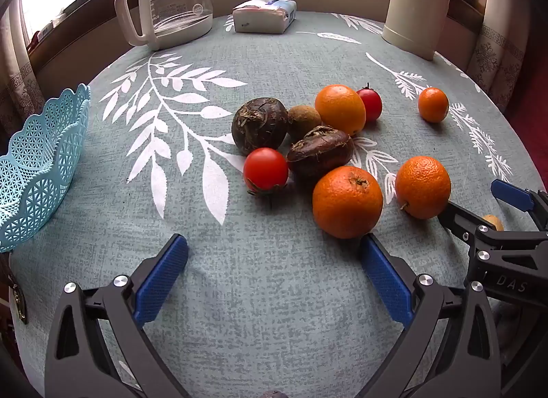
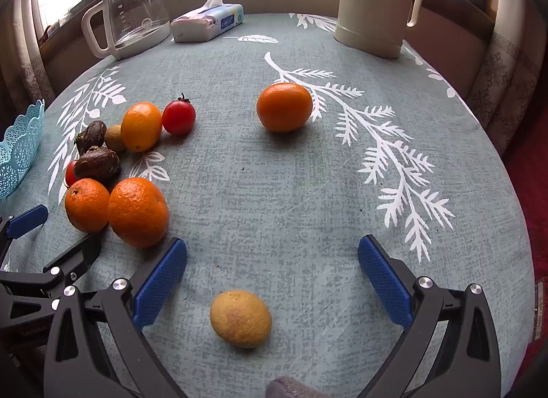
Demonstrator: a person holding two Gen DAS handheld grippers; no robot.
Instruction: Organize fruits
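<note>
A heap of fruit lies mid-table: several oranges, the nearest orange point(image 1: 347, 201) just beyond my left gripper's right finger, two red tomatoes point(image 1: 266, 169), two dark brown water chestnuts point(image 1: 259, 124) and a small brown fruit point(image 1: 303, 118). One small orange point(image 2: 284, 107) sits apart. A yellowish-tan fruit point(image 2: 240, 318) lies between the fingers of my right gripper point(image 2: 272, 252), which is open and touches nothing. My left gripper point(image 1: 274, 249) is open and holds nothing. A light blue lattice basket point(image 1: 37, 165) stands at the left edge.
At the back stand a glass kettle point(image 1: 171, 0), a tissue pack point(image 1: 264, 14) and a cream thermos jug point(image 1: 416, 7). The round table point(image 2: 291, 192) carries a grey-green leaf-print cloth and drops off to the right. The right gripper point(image 1: 510, 208) shows in the left wrist view.
</note>
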